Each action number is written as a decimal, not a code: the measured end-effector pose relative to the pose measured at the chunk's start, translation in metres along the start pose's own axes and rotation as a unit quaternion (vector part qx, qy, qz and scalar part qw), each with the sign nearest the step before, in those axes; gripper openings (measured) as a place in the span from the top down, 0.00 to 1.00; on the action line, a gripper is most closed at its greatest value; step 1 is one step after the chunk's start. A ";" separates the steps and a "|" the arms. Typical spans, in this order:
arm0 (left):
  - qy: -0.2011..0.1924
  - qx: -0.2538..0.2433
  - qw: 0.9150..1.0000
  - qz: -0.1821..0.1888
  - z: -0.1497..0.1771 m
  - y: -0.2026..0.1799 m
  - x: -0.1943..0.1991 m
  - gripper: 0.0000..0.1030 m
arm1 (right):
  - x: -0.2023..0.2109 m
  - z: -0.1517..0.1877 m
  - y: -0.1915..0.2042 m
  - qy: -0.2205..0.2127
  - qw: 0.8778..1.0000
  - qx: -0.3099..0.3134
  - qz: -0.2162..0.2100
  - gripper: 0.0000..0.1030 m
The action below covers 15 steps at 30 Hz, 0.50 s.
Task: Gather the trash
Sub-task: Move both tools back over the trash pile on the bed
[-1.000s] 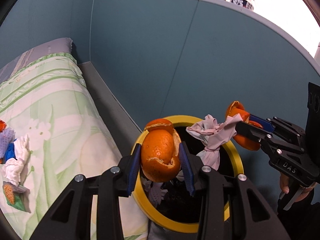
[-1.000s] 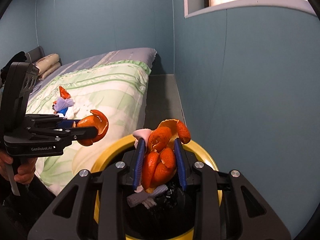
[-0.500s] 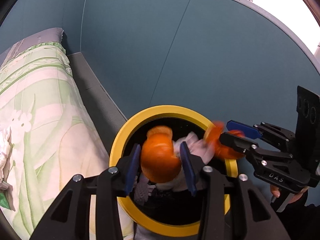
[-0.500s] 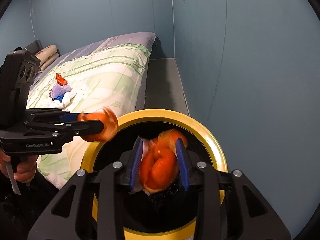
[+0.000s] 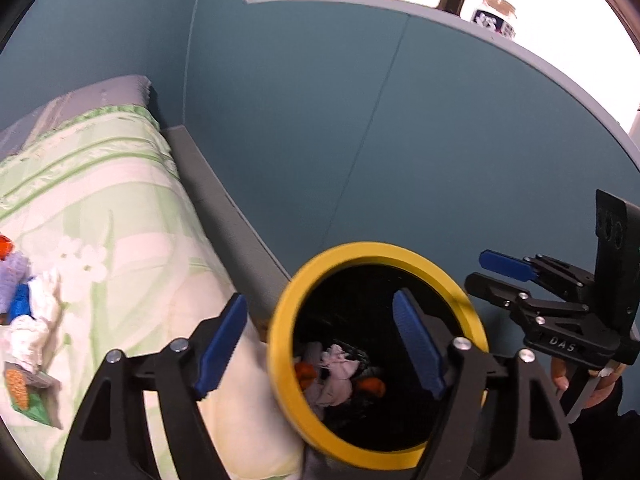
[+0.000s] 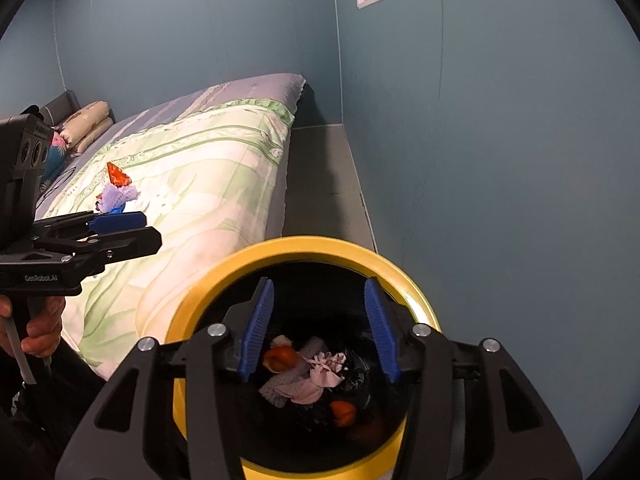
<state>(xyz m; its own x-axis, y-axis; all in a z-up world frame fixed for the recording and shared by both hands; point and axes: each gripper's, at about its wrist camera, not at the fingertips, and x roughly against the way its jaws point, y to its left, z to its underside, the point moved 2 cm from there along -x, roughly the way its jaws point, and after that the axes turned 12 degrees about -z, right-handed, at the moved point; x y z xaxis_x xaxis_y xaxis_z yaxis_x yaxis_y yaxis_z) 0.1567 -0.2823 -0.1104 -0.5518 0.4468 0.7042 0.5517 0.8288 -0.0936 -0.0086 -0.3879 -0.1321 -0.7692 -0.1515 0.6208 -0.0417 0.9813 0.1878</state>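
Note:
A black bin with a yellow rim (image 5: pixel 280 320) (image 6: pixel 304 245) stands beside the bed. Inside it lie orange peel (image 5: pixel 306 374) (image 6: pixel 282 358) and a crumpled pinkish tissue (image 5: pixel 338 372) (image 6: pixel 316 376). My left gripper (image 5: pixel 320 298) (image 6: pixel 146 230) hangs at the bin's bed side, jaws opening, with nothing between them. Over the mouth of the bin, my right gripper (image 6: pixel 319 282) (image 5: pixel 480 270) has jaws that are also opening and hold nothing. More trash (image 5: pixel 24 308) (image 6: pixel 116 192) sits on the bed: a red wrapper, purple and blue scraps, white tissue.
The bed (image 6: pixel 208 168) has a green floral cover and pillows (image 6: pixel 86 124) at its far end. A grey ledge (image 6: pixel 324 184) runs between bed and blue wall (image 5: pixel 400 140). A jar (image 5: pixel 494 14) stands on the window sill. A hand (image 6: pixel 38 326) holds each gripper's handle.
Both grippers let go of their loads: the orange peel and tissue dropped into the bin. Both pairs of jaws spread apart. The left gripper's view swung back toward the bed.

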 end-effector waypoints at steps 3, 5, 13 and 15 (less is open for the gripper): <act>-0.008 0.015 1.000 -0.010 0.001 0.014 0.014 0.25 | -0.002 -0.006 0.010 -0.004 1.000 0.009 -0.008 0.54; -0.015 0.030 0.999 -0.018 -0.001 0.029 0.020 0.23 | -0.004 -0.011 0.018 -0.008 1.000 0.016 -0.016 0.49; -0.038 0.074 0.995 -0.050 -0.004 0.085 0.048 0.21 | -0.011 -0.030 0.053 -0.021 0.997 0.045 -0.055 0.41; -0.044 0.080 0.994 -0.063 -0.008 0.102 0.052 0.20 | -0.015 -0.035 0.064 -0.023 0.996 0.053 -0.064 0.41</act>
<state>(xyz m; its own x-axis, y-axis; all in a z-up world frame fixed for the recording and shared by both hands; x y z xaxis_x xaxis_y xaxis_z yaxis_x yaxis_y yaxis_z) 0.1893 -0.1773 -0.0776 -0.6664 0.3588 0.6536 0.3726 0.9196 -0.1249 0.0231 -0.3269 -0.1027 -0.7815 -0.2730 0.5610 -0.2070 0.9617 0.1796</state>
